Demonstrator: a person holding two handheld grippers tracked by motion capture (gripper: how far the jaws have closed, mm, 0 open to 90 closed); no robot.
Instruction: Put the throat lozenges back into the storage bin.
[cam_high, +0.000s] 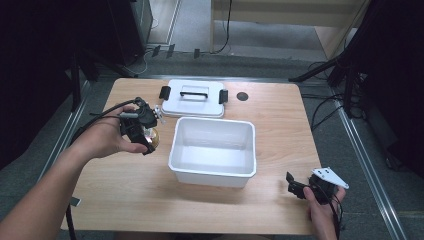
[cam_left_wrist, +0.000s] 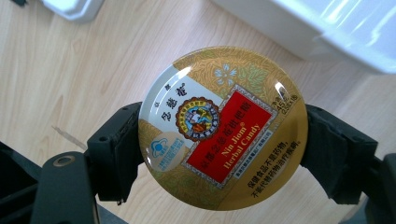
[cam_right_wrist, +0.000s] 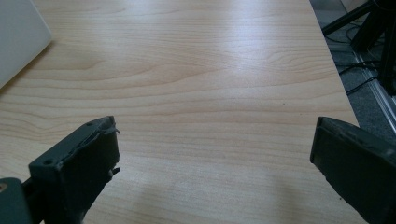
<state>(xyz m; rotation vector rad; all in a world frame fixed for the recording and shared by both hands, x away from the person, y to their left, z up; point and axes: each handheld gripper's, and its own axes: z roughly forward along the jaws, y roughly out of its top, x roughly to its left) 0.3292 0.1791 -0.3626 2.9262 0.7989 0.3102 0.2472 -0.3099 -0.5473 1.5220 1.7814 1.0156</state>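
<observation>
Nearest the person, the right gripper (cam_high: 300, 187) rests low over the table (cam_high: 125, 200) at the near right corner, jaws spread wide with nothing between them. Farther out on the left, the left gripper (cam_high: 145, 131) clenches a round gold candy tin (cam_left_wrist: 223, 128) by its rim, just beside the open white bin (cam_high: 212, 172); likely the tin belongs in the bin, so keep it level, carry it over the wall, then release low. Its glossy lid bears a red label reading Nin Jiom Herbal Candy, and beyond lies the bin's lid (cam_high: 194, 105).

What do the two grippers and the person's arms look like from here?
Both grippers are black with blocky black fingers. The left gripper trails a thick black cable along the forearm. The right gripper carries a grey three-cornered plate on top and a thin black cable. Both forearms are bare, with no sleeves or gloves.
</observation>
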